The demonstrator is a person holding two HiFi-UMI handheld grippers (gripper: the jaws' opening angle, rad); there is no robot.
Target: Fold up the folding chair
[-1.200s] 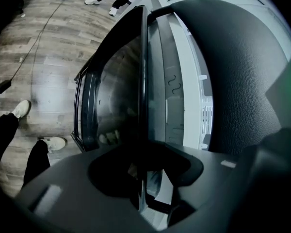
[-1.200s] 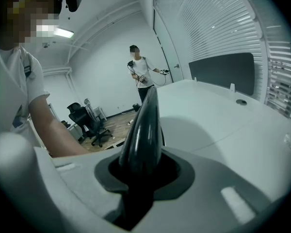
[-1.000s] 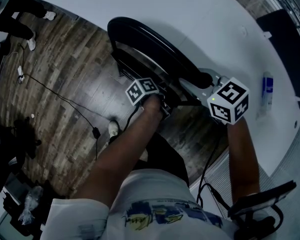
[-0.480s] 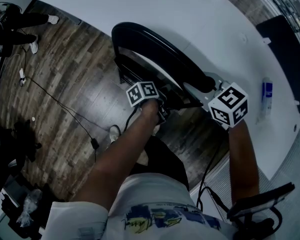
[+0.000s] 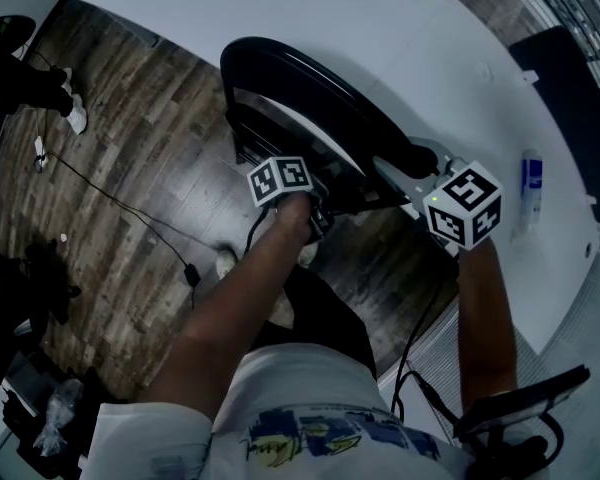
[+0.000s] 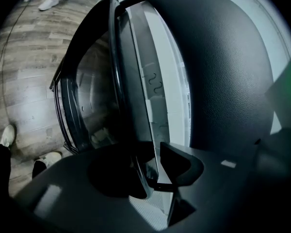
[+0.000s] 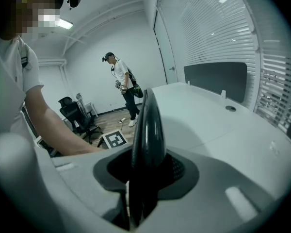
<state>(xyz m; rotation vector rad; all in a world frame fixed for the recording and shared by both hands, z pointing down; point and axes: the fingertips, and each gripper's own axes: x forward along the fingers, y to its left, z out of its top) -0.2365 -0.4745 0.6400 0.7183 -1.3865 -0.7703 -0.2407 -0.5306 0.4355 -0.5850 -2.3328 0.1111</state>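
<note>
In the head view, the folding chair (image 5: 310, 93) is seen on the wooden floor (image 5: 130, 138), against the tabletop (image 5: 280, 8), with the left gripper (image 5: 325, 208) and right gripper (image 5: 395, 168) at its near edge. In the left gripper view, a thin frame edge is clamped by partly closed fingers. In the right gripper view, the fingers have just been opening, with the rim lying loose between them. Held one-sidedly, the chair could be twisted free and knocked against the tabletop.
</note>
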